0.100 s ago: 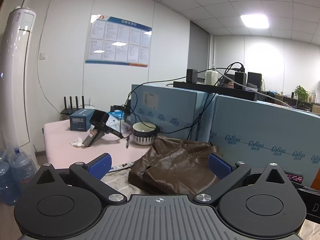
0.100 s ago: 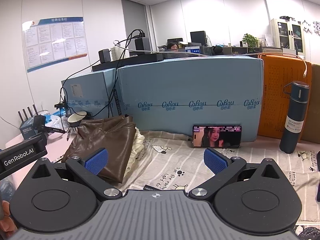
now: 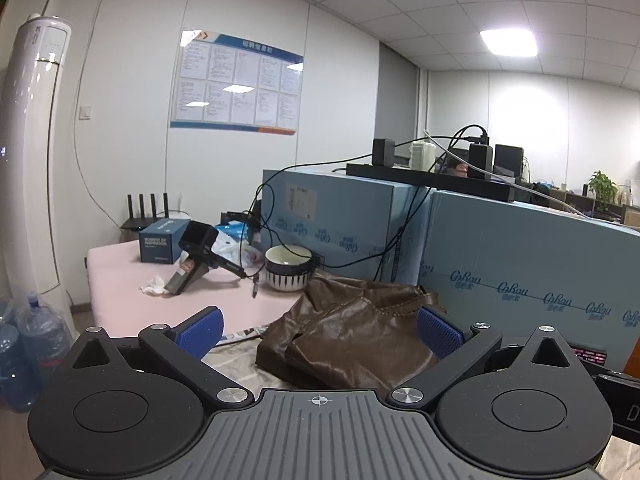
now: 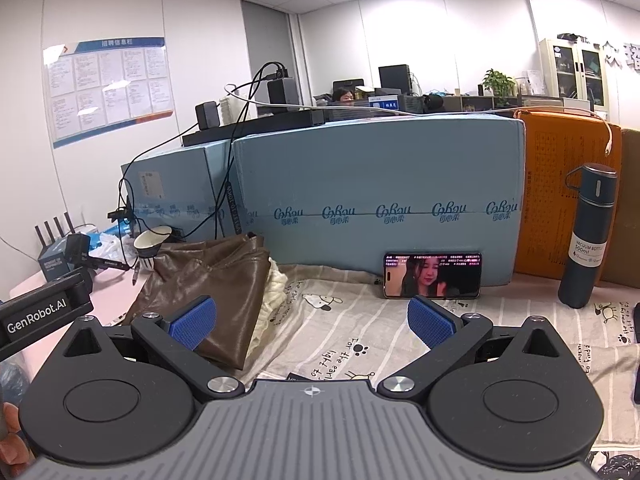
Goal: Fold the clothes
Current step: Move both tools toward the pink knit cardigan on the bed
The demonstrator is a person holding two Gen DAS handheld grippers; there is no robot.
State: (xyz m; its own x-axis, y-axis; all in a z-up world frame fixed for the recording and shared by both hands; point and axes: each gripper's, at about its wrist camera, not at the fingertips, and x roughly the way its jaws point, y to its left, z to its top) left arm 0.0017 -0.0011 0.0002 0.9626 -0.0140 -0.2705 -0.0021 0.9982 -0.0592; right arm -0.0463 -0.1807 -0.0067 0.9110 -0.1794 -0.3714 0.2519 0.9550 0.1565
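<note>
At far left, a pink table carries a blue box, a black handheld device and a striped bowl. The left gripper is held above the surface with its blue-padded fingers spread wide, holding nothing. Beyond it the brown leather-look garment lies in a folded heap at the left end of the printed sheet, resting against the blue foam block, with a cream knit item just beside it. The right gripper likewise stands spread wide and empty over the sheet. A phone leans against the block; a dark vacuum bottle stands upright at right.
</note>
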